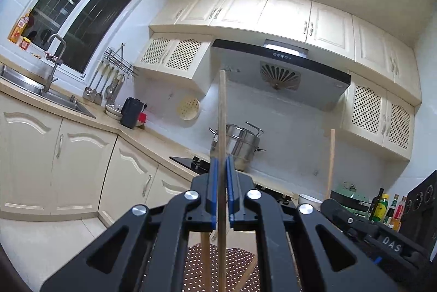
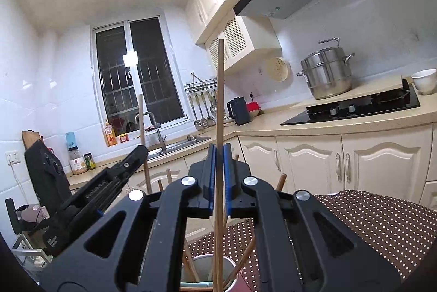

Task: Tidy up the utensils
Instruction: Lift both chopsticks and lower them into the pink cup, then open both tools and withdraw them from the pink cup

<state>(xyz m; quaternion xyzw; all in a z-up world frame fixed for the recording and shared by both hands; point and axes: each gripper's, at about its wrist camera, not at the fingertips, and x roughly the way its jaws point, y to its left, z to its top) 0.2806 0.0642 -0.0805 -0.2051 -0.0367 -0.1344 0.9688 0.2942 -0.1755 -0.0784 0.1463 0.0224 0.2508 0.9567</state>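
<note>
On the left side of the left wrist view, bottles with orange and red labels (image 1: pixel 19 29) stand on the window sill, their print too small to read. A tap (image 1: pixel 54 59) stands at the sink (image 1: pixel 41 90), ladles (image 1: pixel 101 84) hang from a wall rack, and a dark kettle (image 1: pixel 131 112) sits on the desk (image 1: pixel 153 139).

In the middle, the left gripper (image 1: pixel 221 163) has its blue fingers (image 1: pixel 213 182) clamped together on a chopstick (image 1: pixel 222 128). The stick stands upright, running from below the fingers, through them and well above their tips. Beneath lies a brown cloth with white dots (image 1: pixel 240 264), and a second stick (image 1: pixel 204 259) leans just left of the held one. Behind are a steel steamer pot (image 1: pixel 240 144) and a hood (image 1: pixel 281 73).

On the right, the other gripper's body carries the letters "DAS" (image 1: pixel 392 248). A stick rises above it (image 1: pixel 331 161). Oil bottles (image 1: pixel 382 207) stand behind, labels unreadable.

In the right wrist view, a jar with a white label (image 2: pixel 77 163) sits far left, its text illegible. The left gripper's side shows pale lettering too blurred to read.

The right gripper (image 2: pixel 219 155) is closed tight on its own chopstick (image 2: pixel 220 90), also upright. The stick's lower end drops into a cup (image 2: pixel 202 275) under the fingers. More sticks (image 2: pixel 243 262) lean in that cup on the dotted cloth.
</note>
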